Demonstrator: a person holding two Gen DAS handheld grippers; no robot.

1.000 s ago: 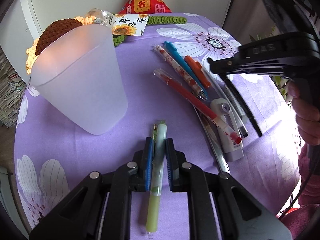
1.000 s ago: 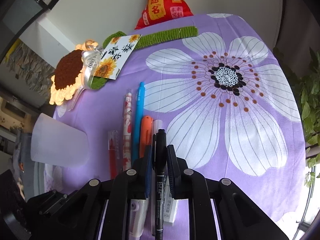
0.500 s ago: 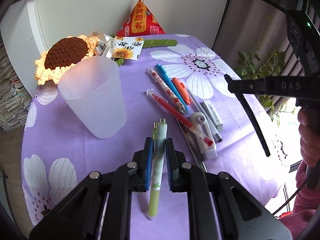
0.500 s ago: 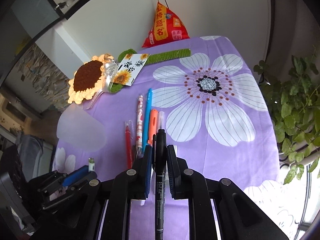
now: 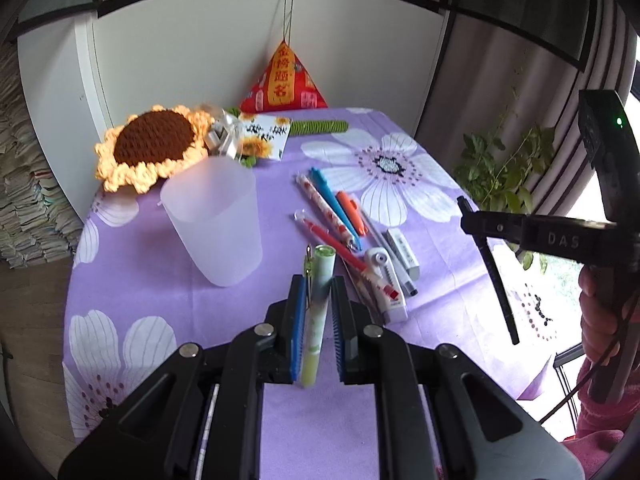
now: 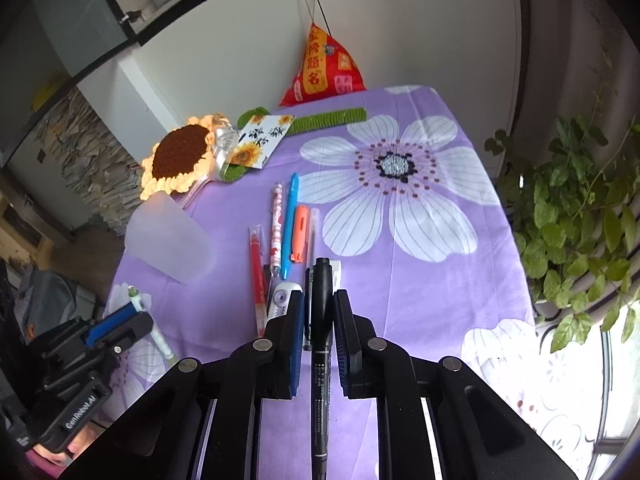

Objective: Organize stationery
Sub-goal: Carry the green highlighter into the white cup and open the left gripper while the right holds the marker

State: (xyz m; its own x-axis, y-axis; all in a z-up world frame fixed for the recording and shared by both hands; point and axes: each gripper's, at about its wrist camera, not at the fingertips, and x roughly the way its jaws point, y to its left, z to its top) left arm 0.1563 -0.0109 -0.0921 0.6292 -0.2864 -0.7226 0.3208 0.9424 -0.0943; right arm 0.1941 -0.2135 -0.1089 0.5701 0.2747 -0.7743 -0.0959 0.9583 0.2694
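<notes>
Pens (image 5: 332,216) lie mid-frame beside our cup (image 5: 214,220) — our left gripper (image 5: 316,304) pinches a green pen (image 5: 318,312), our right gripper (image 6: 320,312) a black marker (image 6: 322,320).

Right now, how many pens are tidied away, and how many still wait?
None are in the cup yet; it looks empty. In hand: the left tongs are shut on a green pen, the right tongs on a black marker. Still left on the purple tablecloth: a red pen, a patterned pen, a blue pen, an orange highlighter, correction tape and more.
</notes>
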